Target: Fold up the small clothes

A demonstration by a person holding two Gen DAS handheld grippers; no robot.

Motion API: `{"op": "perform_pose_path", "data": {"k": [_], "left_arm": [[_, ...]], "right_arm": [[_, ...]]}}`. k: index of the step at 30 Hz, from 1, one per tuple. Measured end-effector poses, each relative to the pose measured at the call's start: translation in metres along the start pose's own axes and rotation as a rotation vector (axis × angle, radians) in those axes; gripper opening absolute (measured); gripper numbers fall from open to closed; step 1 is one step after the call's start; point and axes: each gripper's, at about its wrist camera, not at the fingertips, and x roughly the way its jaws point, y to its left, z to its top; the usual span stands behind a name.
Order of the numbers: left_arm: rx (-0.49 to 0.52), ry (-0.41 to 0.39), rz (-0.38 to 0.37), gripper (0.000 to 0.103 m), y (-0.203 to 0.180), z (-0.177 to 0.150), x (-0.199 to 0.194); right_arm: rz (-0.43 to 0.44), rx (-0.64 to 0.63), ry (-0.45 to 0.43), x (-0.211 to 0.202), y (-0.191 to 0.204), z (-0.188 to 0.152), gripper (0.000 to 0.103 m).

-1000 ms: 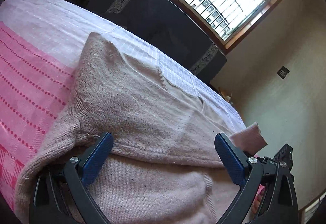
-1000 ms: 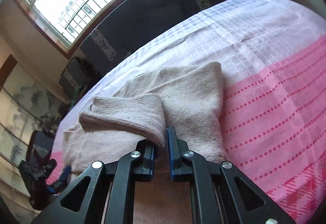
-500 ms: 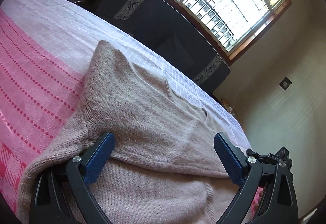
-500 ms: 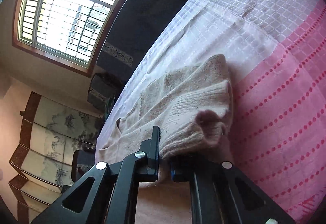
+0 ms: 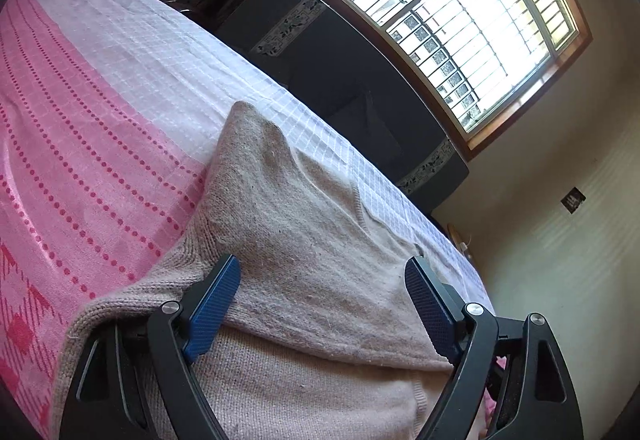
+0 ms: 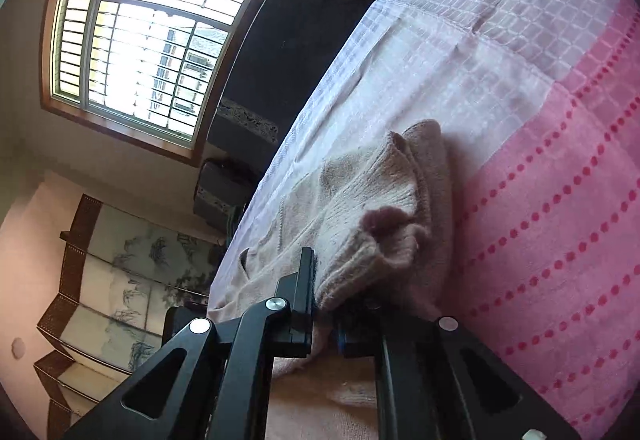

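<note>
A beige-pink knit sweater [image 5: 304,240] lies on a pink and white bedspread [image 5: 100,127], one side folded over its body. My left gripper [image 5: 322,292] is open, its blue pads [image 5: 212,304] spread wide just above the folded fabric, holding nothing. In the right wrist view my right gripper [image 6: 326,304] is shut on a bunched sleeve cuff [image 6: 380,236] of the sweater [image 6: 360,191], rolled to the left and holding the cuff over the sweater's body.
A dark sofa [image 5: 340,79] stands beyond the bed under a large barred window [image 5: 460,7]. A painted folding screen [image 6: 112,280] stands at the left in the right wrist view. The bedspread [image 6: 560,179] stretches to the right of the sweater.
My right gripper has carried the sleeve across over the sweater's body and rolled leftward. My left gripper stayed open and shifted slightly, the view tilting toward the window.
</note>
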Motion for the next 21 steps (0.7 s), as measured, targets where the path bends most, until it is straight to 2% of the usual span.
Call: {"op": "perform_pose_path", "data": {"k": [3,5,7,8,9,11,12,13,15,17,18,19,20,21], "left_arm": [[0.002,0.002,0.002,0.085,-0.001,0.0,0.001],[0.002,0.003,0.001,0.085,-0.001,0.0,0.002],[0.001,0.002,-0.001,0.085,-0.002,0.001,0.002],[0.0,0.001,-0.002,0.085,-0.002,0.001,0.002],[-0.002,-0.001,-0.006,0.085,-0.001,0.001,0.001],[-0.011,-0.01,-0.02,0.085,0.001,0.002,0.0],[-0.018,-0.016,-0.025,0.084,0.002,0.002,0.0],[-0.029,-0.025,-0.031,0.079,0.006,0.004,-0.001],[-0.076,-0.047,-0.027,0.065,0.016,0.007,-0.002],[-0.133,-0.067,-0.013,0.048,0.029,0.011,-0.002],[-0.15,-0.081,0.0,0.044,0.033,0.013,-0.003],[-0.158,-0.096,0.018,0.04,0.035,0.014,-0.004],[-0.162,-0.111,0.033,0.04,0.037,0.014,-0.005],[-0.168,-0.127,0.052,0.04,0.038,0.014,-0.007]], "right_arm": [[0.004,0.003,0.002,0.001,0.004,0.0,0.016],[0.005,0.021,0.017,0.001,0.005,-0.003,0.027],[0.017,0.014,0.016,0.001,0.01,-0.006,0.046],[0.005,-0.002,0.011,0.0,0.014,-0.007,0.051],[-0.014,-0.022,0.009,0.001,0.02,-0.007,0.055],[-0.044,-0.057,0.022,0.006,0.025,-0.009,0.055],[-0.072,-0.074,0.027,0.009,0.025,-0.011,0.049],[-0.097,-0.099,0.028,0.011,0.026,-0.012,0.033],[-0.123,-0.103,0.038,0.015,0.022,-0.014,0.011],[-0.089,-0.077,0.033,0.016,0.018,-0.014,0.011],[-0.076,-0.081,0.03,0.016,0.019,-0.014,0.011],[-0.029,-0.082,0.027,0.017,0.023,-0.015,0.011],[0.053,-0.081,0.018,0.016,0.027,-0.015,0.01],[0.096,-0.089,0.007,0.015,0.031,-0.016,0.009]]}}
